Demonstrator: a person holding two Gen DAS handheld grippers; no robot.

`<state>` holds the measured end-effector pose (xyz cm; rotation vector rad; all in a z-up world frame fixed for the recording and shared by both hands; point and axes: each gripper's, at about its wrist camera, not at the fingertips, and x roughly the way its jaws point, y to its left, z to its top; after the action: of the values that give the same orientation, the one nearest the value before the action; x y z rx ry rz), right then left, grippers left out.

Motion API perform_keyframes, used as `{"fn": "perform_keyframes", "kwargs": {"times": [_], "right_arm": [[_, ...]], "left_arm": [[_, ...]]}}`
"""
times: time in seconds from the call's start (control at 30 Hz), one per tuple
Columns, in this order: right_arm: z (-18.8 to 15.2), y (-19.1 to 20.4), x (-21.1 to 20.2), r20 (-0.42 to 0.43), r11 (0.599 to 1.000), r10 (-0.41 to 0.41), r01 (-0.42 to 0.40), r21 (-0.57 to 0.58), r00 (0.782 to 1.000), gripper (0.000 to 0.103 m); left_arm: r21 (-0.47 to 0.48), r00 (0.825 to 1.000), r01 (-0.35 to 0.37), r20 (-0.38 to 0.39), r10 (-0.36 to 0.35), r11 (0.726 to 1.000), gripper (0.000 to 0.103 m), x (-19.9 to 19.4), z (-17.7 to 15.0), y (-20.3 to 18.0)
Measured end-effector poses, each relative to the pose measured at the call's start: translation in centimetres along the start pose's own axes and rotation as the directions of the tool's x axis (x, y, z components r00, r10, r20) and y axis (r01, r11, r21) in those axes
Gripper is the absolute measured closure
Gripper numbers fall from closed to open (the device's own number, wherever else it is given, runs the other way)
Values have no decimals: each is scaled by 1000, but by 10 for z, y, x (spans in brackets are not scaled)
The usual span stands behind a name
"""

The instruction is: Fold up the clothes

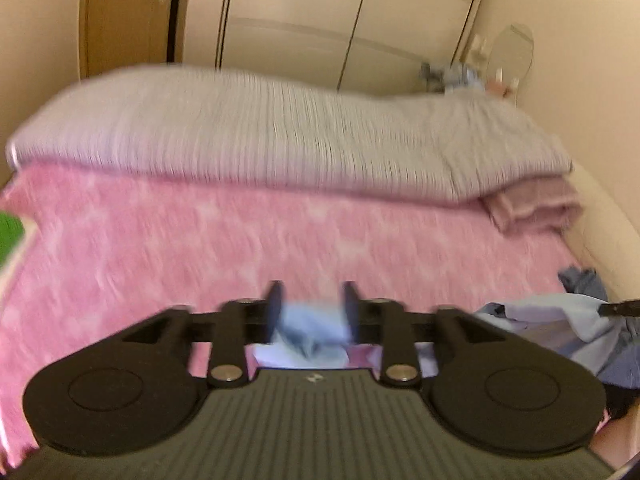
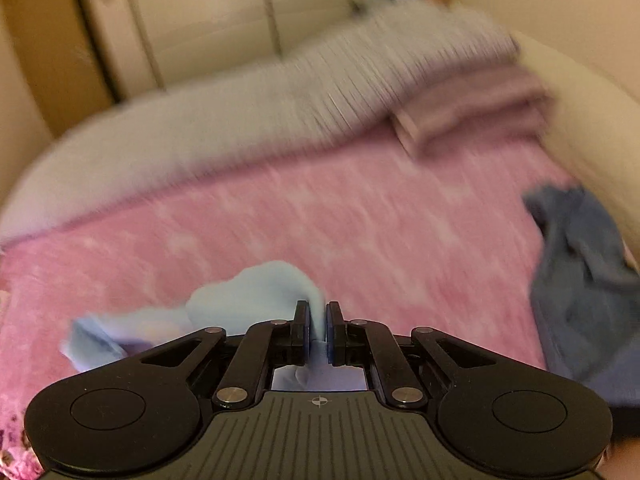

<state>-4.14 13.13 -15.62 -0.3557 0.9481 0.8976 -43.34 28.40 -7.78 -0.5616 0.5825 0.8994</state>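
A light blue garment (image 1: pixel 312 332) is bunched between the pads of my left gripper (image 1: pixel 312 304), filling the gap from one pad to the other, and hangs above the pink bedspread (image 1: pixel 200 248). In the right wrist view the same light blue garment (image 2: pixel 248 296) billows out to the left of my right gripper (image 2: pixel 318 316), whose jaws are pinched tight on a thin fold of it. More pale cloth trails to the right in the left wrist view. Both views are blurred.
A darker blue-grey garment (image 2: pixel 580 280) lies crumpled at the bed's right side. A folded grey ribbed blanket (image 1: pixel 280 136) and a mauve folded cloth (image 1: pixel 532 208) lie along the far edge. Wardrobe doors (image 1: pixel 320 20) stand behind. A green object (image 1: pixel 10 232) shows at the left edge.
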Motion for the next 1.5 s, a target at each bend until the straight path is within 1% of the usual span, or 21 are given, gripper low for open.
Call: {"fn": "perform_keyframes", "kwargs": {"times": [0.07, 0.17, 0.23, 0.3, 0.37, 0.43, 0.57, 0.67, 0.7, 0.77, 0.8, 0.83, 0.87, 0.9, 1.03, 1.07, 1.13, 1.2, 1.3, 1.4, 1.5], "right_arm": [[-8, -7, 19, -56, 998, -34, 37, 46, 998, 98], [-24, -20, 40, -115, 991, -73, 85, 107, 991, 98], [-30, -29, 48, -142, 981, -101, 122, 152, 985, 98], [-35, -38, 52, -162, 970, -110, 142, 198, 981, 98], [-40, -46, 52, -181, 958, -122, 164, 236, 976, 98], [-45, -54, 50, -196, 946, -129, 180, 271, 972, 98], [-50, -64, 49, -218, 924, -142, 208, 320, 966, 98], [-51, -68, 58, -239, 907, -157, 236, 348, 958, 98], [-52, -69, 62, -245, 903, -164, 245, 352, 956, 98], [-51, -70, 71, -259, 900, -174, 260, 351, 950, 98], [-50, -70, 75, -264, 901, -175, 263, 346, 948, 98], [-47, -68, 77, -256, 908, -172, 254, 333, 951, 98], [-43, -66, 77, -241, 917, -167, 240, 317, 956, 98], [-40, -63, 78, -226, 926, -162, 227, 301, 960, 98], [-17, -49, 66, -109, 967, -116, 137, 215, 987, 99], [-10, -47, 62, -82, 972, -98, 113, 207, 992, 99], [1, -42, 51, -31, 980, -61, 66, 188, 998, 99], [11, -35, 37, 19, 989, -16, 13, 150, 1000, 99], [24, -24, 13, 76, 994, 64, -71, 89, 995, 99], [34, -13, -18, 106, 984, 167, -172, 39, 980, 99], [45, 1, -51, 115, 959, 284, -283, -19, 952, 99]], "left_arm": [[10, 997, 33, -73, -33, 999, 67, 28, -17, -6], [84, 975, 122, -194, -104, 989, 67, 87, -33, -21], [183, 955, 183, -267, -131, 966, 66, 127, -36, -35], [326, 938, 239, -320, -131, 915, 62, 161, -39, -55], [483, 924, 293, -363, -116, 825, 58, 193, -41, -76], [619, 914, 341, -394, -95, 708, 57, 217, -52, -94], [800, 899, 406, -437, -33, 441, 48, 262, -72, -117], [879, 905, 406, -425, 26, 249, 47, 291, -99, -119], [898, 914, 388, -404, 41, 206, 48, 298, -107, -117], [924, 932, 347, -359, 51, 159, 63, 313, -116, -111], [913, 929, 352, -368, 45, 205, 88, 317, -113, -109], [897, 924, 359, -380, 37, 259, 99, 320, -108, -106], [878, 920, 364, -392, 28, 311, 99, 324, -103, -104], [851, 925, 350, -381, 0, 391, 99, 321, -94, -98], [736, 964, 231, -260, -50, 637, 99, 280, -52, -72], [700, 973, 199, -223, -54, 686, 99, 263, -42, -65], [642, 988, 128, -146, -43, 756, 99, 225, -27, -54], [590, 997, 60, -73, -21, 805, 99, 186, -16, -45], [534, 999, -35, 34, 20, 845, 99, 120, -3, -43], [471, 988, -122, 139, 63, 874, 99, 51, 6, -41], [397, 967, -191, 231, 104, 898, 99, -14, 20, -38]]}}
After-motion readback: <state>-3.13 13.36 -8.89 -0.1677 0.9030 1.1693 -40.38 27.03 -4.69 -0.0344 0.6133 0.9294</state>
